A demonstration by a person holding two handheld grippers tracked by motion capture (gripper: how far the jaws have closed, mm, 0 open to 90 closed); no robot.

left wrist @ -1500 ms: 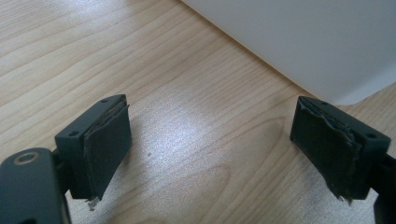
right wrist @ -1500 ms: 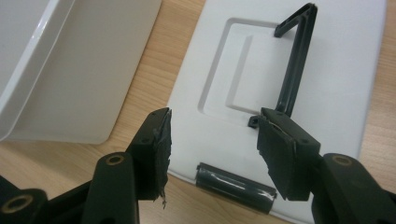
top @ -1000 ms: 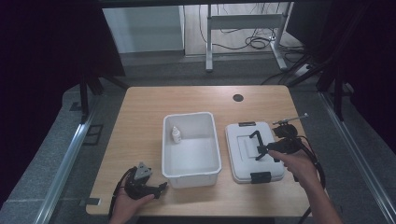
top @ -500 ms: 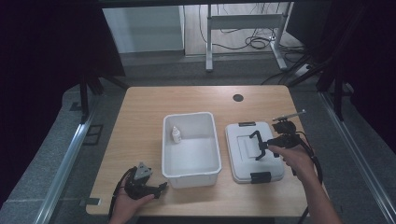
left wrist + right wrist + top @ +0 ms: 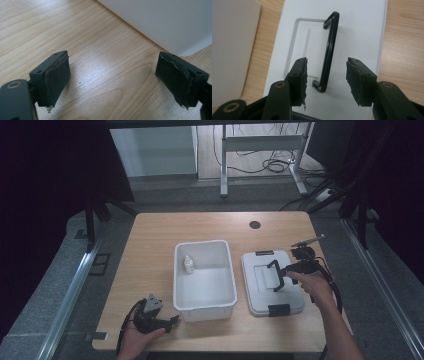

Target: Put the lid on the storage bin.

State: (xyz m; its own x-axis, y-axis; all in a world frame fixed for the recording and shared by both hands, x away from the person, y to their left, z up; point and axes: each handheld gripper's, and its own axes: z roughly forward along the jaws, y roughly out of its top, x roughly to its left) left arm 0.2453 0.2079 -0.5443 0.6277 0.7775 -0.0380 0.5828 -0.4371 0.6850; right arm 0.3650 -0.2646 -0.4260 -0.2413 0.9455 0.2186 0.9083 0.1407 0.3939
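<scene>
Right gripper (image 5: 325,77) spread, straddling raised black handle (image 5: 329,52) of white lid (image 5: 367,37). Risk: thin handle slipping from pads on closure, lid tilting. Left gripper (image 5: 112,80) spread, idle over desk (image 5: 100,50).

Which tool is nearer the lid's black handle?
Right. The right tool is open with the black handle between its jaws; the left tool rests across the white bin.
</scene>
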